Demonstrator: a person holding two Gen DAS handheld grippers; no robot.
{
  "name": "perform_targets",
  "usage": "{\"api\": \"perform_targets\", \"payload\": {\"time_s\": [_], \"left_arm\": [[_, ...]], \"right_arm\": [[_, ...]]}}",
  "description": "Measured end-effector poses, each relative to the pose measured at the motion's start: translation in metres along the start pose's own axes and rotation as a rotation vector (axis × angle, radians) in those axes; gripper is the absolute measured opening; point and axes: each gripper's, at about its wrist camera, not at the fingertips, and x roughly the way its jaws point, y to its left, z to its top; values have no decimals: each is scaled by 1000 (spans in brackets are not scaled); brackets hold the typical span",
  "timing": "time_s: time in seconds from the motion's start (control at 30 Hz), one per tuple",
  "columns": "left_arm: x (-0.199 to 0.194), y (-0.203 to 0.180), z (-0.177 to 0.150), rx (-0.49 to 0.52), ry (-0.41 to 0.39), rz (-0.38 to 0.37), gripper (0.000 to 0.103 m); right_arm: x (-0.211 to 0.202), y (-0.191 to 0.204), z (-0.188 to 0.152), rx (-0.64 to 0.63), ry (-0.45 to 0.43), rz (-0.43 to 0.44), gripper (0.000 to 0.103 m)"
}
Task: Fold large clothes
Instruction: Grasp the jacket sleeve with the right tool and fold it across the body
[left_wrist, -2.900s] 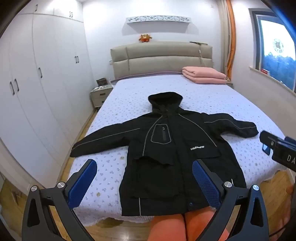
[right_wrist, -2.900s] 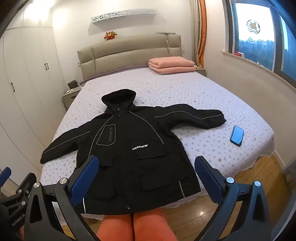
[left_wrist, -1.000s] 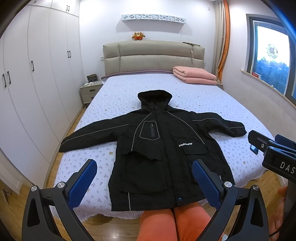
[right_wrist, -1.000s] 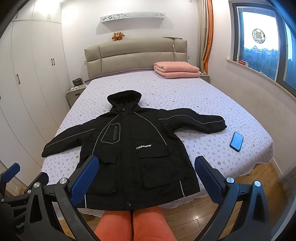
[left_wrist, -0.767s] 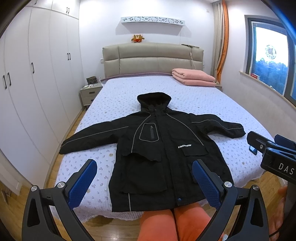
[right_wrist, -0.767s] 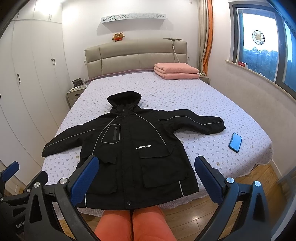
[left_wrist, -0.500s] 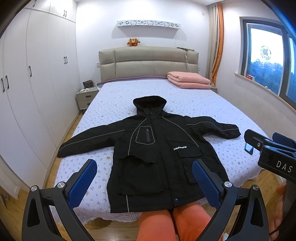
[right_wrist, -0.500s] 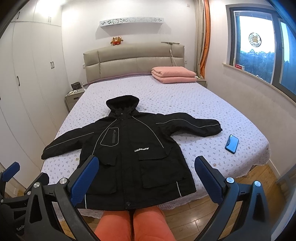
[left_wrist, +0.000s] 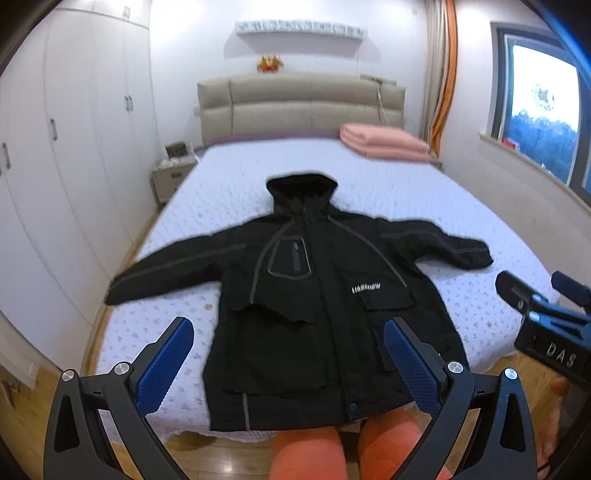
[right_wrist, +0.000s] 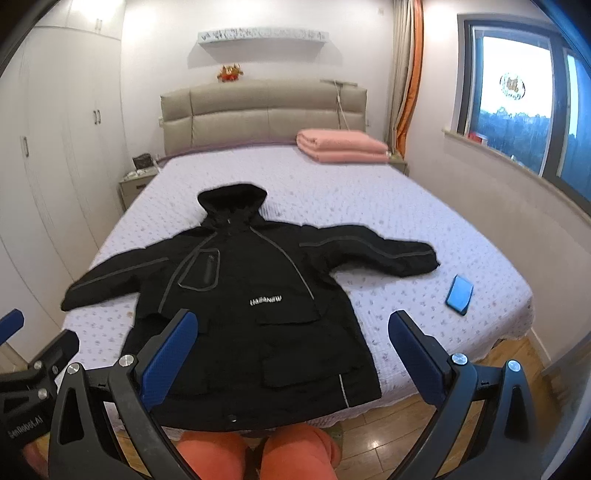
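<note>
A black hooded jacket (left_wrist: 314, 295) lies flat and face up on the bed, sleeves spread out to both sides, hem at the near edge. It also shows in the right wrist view (right_wrist: 251, 295). My left gripper (left_wrist: 288, 354) is open and empty, held in the air above the jacket's hem. My right gripper (right_wrist: 291, 354) is open and empty too, above the hem. Each gripper's body shows at the edge of the other's view. Neither touches the jacket.
The bed (left_wrist: 388, 192) has a lilac flowered cover. A folded pink blanket (right_wrist: 340, 149) lies at the head. A blue phone (right_wrist: 459, 294) lies on the bed's right side. White wardrobes (left_wrist: 74, 166) stand left, a nightstand (left_wrist: 171, 177) beside them. My orange-clad knees (right_wrist: 255, 454) touch the foot.
Both grippers have shifted slightly, so the jacket sits a little lower and nearer in both views. The jaws stay open. The jacket has not moved.
</note>
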Motion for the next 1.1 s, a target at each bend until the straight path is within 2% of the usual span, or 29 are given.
{"api": "perform_targets", "payload": {"time_s": [0.1, 0.23, 0.37, 0.47, 0.57, 0.7, 0.83, 0.9, 1.03, 1.1], "left_arm": [[57, -17, 7, 16, 44, -24, 103], [146, -49, 23, 75, 64, -35, 103], [235, -86, 44, 122, 89, -57, 102], [282, -117, 56, 155, 136, -81, 102], [311, -148, 64, 202, 179, -86, 102], [336, -186, 68, 259, 274, -127, 103], [360, -220, 78, 228, 386, -208, 102], [370, -241, 90, 208, 410, -235, 103], [387, -276, 116, 187, 409, -240, 103], [401, -296, 127, 186, 412, -241, 103]], "right_arm": [[55, -11, -7, 13, 64, 28, 103], [158, -30, -10, 38, 146, 51, 103], [254, -57, -2, 144, 193, 45, 103], [303, -84, 0, 238, 237, 20, 103], [332, -113, -4, 298, 286, -13, 103], [362, -163, -3, 319, 360, -110, 103], [377, -228, 17, 368, 382, -166, 103], [387, -269, 29, 419, 377, -173, 103], [414, -351, 51, 513, 365, -196, 102], [439, -398, 57, 583, 393, -187, 93]]}}
